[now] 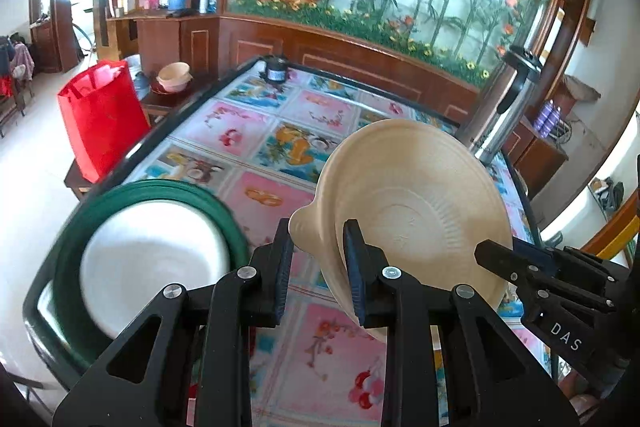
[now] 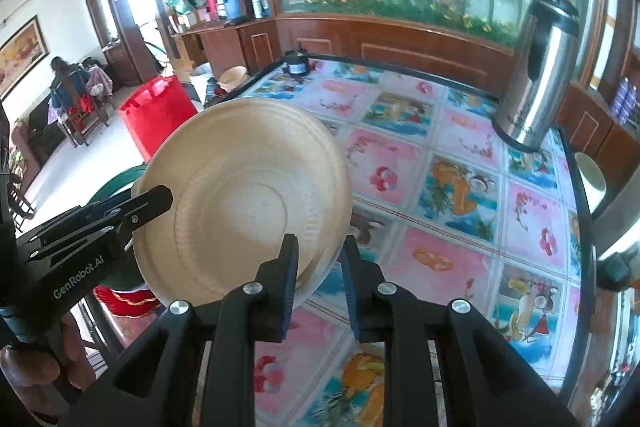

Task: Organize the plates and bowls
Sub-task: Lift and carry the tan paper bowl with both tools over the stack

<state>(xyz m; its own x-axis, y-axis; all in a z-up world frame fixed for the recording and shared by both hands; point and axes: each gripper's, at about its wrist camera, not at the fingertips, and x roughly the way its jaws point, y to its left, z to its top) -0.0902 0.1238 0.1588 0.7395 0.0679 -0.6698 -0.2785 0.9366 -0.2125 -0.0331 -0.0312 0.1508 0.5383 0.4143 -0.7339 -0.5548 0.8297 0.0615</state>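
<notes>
Left wrist view showed a beige bowl held off the table, tipped well onto its side, its inside facing the right gripper. The left gripper had its jaws partly closed across the bowl's rim beside the small handle tab: one pad inside the wall, one outside, both apparently touching, so it was judged to be grasping the bowl. The right gripper's tips reached the opposite rim; in the right wrist view its jaws straddled the bowl's edge, left pad against the wall, right pad with some gap showing. Whether the right gripper was truly clenched or only closing could not be told from either view.

A white bowl sat inside a green plate at the table's near left corner, just beside the left gripper. This was judged the likely stacking place.

Assessment of the step in hand: the bowl appeared to be passing between two holds or being steadied by both.

- One gripper should be firm on the rim before the other lets go.
- The bowl should be levelled before lowering, mouth up, so it nests squarely.
- The thin wall looked likely to flex; a light squeeze would suffice.
- The steel flask stood well apart at the far right and posed no obstruction.
</notes>
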